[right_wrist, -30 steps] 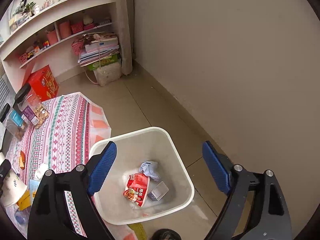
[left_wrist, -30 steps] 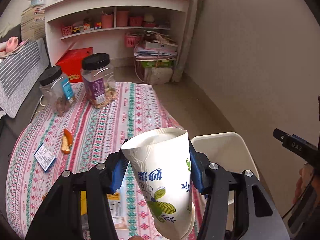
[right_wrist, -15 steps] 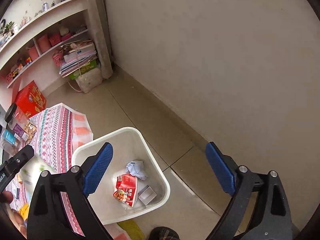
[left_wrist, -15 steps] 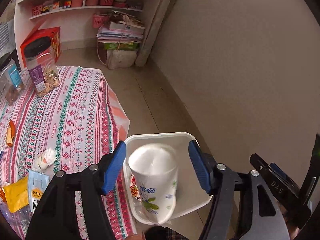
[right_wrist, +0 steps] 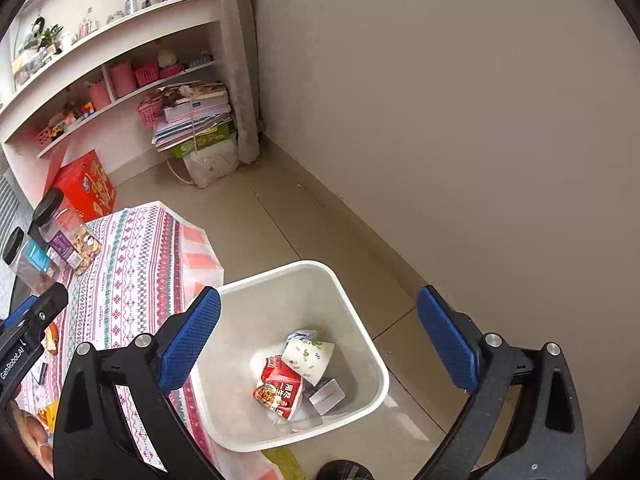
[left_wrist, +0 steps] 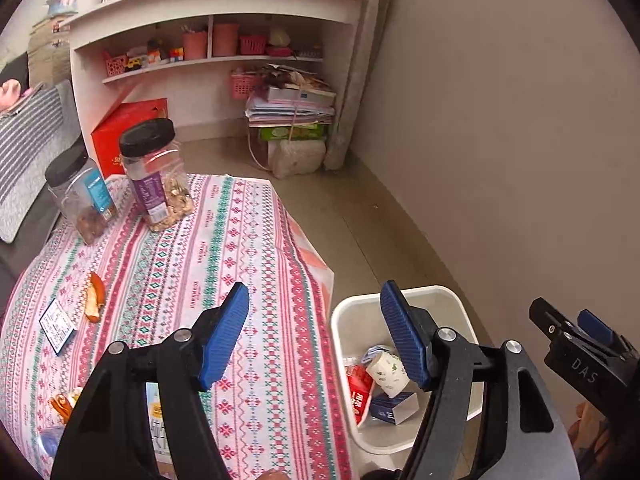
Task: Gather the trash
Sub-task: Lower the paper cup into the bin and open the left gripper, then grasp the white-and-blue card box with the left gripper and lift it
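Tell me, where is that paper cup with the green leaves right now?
The paper cup lies on its side inside the white bin on the floor beside the table, resting against the red snack packet.

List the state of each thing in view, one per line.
Left gripper: jaws opening, nothing between them.
Right gripper: jaws opening, empty.
White plastic bin: uncovered, partly filled.
White printed paper cup: lying in the bin.
Purple-labelled clear jar: upright, black lid on.

both views are taken from wrist height, angled down and forward. the table (left_wrist: 240, 240) is faced closely by the left view, the bin (right_wrist: 360, 352) by the right; bin, table and shelves (right_wrist: 120, 60) are shared.
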Demonstrator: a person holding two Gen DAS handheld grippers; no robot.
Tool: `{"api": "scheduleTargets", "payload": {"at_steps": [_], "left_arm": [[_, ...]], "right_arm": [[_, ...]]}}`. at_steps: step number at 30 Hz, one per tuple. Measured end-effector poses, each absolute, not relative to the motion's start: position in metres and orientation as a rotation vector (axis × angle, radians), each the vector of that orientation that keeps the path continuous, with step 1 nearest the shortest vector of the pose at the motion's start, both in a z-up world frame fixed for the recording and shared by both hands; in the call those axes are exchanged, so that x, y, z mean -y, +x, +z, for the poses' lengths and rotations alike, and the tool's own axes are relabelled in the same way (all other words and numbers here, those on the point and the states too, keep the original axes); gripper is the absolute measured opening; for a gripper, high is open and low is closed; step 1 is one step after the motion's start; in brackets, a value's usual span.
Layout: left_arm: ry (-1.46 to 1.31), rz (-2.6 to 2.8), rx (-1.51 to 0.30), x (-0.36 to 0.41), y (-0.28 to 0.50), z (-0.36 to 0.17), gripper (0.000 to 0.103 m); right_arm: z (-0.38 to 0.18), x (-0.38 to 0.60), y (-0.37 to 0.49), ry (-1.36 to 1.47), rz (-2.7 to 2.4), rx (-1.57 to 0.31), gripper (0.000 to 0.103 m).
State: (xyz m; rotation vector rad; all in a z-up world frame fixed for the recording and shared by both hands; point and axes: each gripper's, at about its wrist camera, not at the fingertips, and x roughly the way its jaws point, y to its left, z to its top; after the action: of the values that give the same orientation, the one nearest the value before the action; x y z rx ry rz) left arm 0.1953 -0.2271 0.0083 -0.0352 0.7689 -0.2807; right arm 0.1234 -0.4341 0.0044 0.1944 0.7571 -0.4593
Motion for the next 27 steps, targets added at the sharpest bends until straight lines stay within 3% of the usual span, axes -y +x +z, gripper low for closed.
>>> {"api": "scheduleTargets", "payload": {"at_steps": [19,27], "left_arm": [[-0.039,-0.021,-0.830,0.085,0.218,-0.026,0.075],[-0.014,0.214,-0.941,0.002,0.243,-0.058,0.082]], "right_arm": [[-0.015,0.281,0.196,0.025,-0.245,-0.814,0.096],[-0.034,0.220,0.217,-0.044,-0.154,-0.853,0.096]]}}
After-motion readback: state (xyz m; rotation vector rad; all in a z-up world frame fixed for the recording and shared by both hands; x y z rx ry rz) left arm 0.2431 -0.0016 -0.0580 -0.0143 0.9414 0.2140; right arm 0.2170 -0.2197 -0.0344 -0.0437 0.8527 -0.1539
